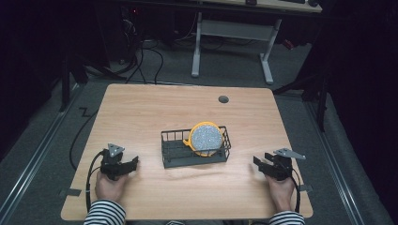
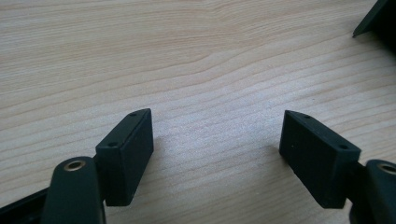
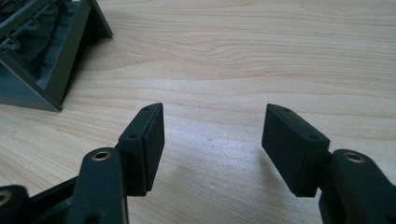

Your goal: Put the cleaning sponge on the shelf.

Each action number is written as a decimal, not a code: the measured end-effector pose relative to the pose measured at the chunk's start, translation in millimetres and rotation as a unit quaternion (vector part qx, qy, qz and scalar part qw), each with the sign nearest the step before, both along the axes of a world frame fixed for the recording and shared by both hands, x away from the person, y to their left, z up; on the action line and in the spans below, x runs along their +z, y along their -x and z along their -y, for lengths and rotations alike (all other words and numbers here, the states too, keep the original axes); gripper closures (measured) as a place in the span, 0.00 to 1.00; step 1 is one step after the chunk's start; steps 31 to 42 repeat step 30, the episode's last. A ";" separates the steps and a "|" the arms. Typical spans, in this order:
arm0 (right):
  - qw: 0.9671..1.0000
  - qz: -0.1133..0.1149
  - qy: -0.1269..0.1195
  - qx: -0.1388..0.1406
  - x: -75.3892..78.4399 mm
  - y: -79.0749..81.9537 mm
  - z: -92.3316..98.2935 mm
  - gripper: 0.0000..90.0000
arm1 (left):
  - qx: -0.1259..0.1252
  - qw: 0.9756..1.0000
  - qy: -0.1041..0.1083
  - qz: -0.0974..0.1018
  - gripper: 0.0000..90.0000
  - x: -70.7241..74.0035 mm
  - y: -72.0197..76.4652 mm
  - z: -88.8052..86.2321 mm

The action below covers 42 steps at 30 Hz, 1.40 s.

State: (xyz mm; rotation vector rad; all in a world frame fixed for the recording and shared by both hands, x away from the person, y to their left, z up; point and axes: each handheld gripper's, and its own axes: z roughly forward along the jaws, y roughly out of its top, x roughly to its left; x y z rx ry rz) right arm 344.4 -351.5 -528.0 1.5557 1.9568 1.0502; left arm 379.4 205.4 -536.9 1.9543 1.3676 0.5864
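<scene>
Basket (image 1: 174,151) of dark wire sits mid-worktop (image 1: 141,112), between the two tools and ahead of both. Inside its right half a round yellow-rimmed disc (image 1: 206,138) with a speckled grey face leans tilted against the wires.

Left tool (image 1: 133,164): resting low over the worktop, held from behind by a hand (image 1: 110,186) in a striped sleeve. Jaws stand wide, bare wood between them in the left gripper view (image 2: 217,135); nothing gripped. Basket lies off to this tool's right and forward, apart from it; one dark corner (image 2: 378,21) enters the upper right of that view.

Right tool (image 1: 258,164): also low over the worktop, jaws wide with plain wood between them (image 3: 212,135); nothing held. Basket corner (image 3: 51,56) appears up and to the left of its jaws, near but not touching.

Both tools point inward toward the basket. Disc well clear of either tool.
</scene>
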 end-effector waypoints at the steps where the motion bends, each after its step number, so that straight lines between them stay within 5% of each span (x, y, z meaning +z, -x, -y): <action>1: 1.000 0.000 0.000 0.000 0.0 0.0 0.0 0.43 | 0.000 1.000 0.000 0.000 0.30 0.0 0.0 0.0; 4: 1.000 -0.018 0.025 0.000 -1.5 -3.1 -3.8 0.40 | 0.000 1.000 0.000 0.000 0.30 -0.1 0.0 0.0; 7: 0.997 -0.017 0.080 0.008 -2.4 -1.3 -17.5 0.38 | 0.000 1.000 0.000 0.001 0.29 -0.1 0.1 0.1; 42: 0.997 -0.019 0.079 0.004 -2.5 0.4 -18.5 0.35 | -0.013 1.000 -0.001 0.000 0.29 -0.1 0.6 1.9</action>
